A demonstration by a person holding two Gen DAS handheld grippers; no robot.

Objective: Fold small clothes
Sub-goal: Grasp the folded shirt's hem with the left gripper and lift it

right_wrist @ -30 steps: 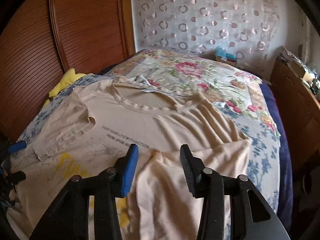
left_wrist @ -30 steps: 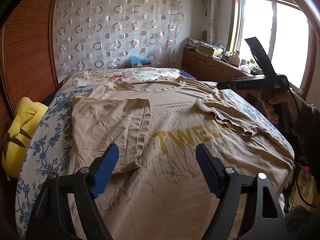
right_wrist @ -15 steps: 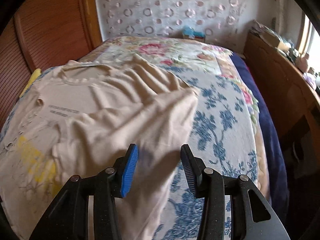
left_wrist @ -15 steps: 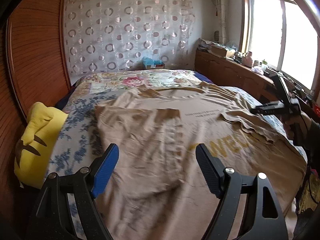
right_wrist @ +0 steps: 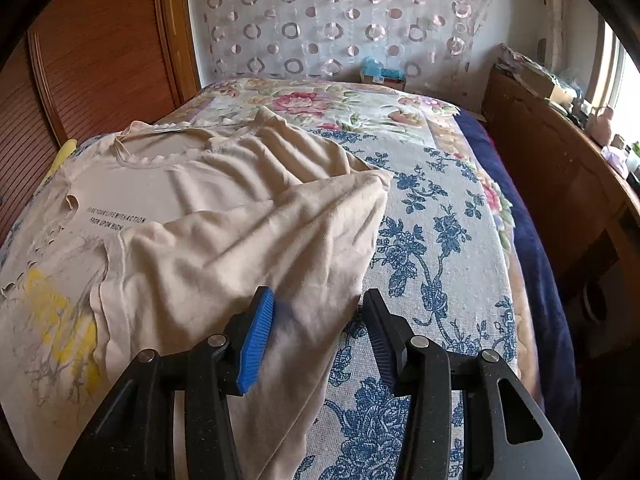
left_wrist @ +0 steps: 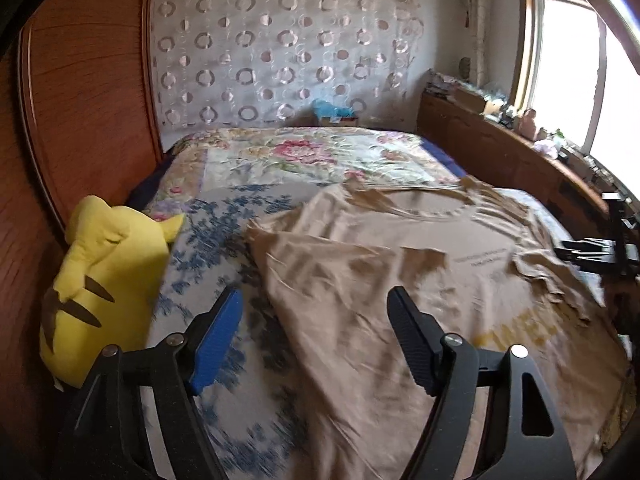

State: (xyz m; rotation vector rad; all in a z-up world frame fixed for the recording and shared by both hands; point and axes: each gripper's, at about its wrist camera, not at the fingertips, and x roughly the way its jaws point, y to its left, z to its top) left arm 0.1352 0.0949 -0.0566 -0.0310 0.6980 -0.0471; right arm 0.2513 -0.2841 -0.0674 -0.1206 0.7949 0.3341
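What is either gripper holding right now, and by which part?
Nothing. The left gripper and right gripper are both open above the t-shirt, gripping no part of it.

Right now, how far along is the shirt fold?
Done: both sleeves of the beige T-shirt are folded inward over its chest. In hand: nothing; the left claw and right claw are open, each above a side edge. Left: folding the sides in, then the body lengthwise.

Yellow plush (left_wrist: 100, 280) beside floral bedspread (right_wrist: 440, 240), wooden headboard (left_wrist: 92, 100)
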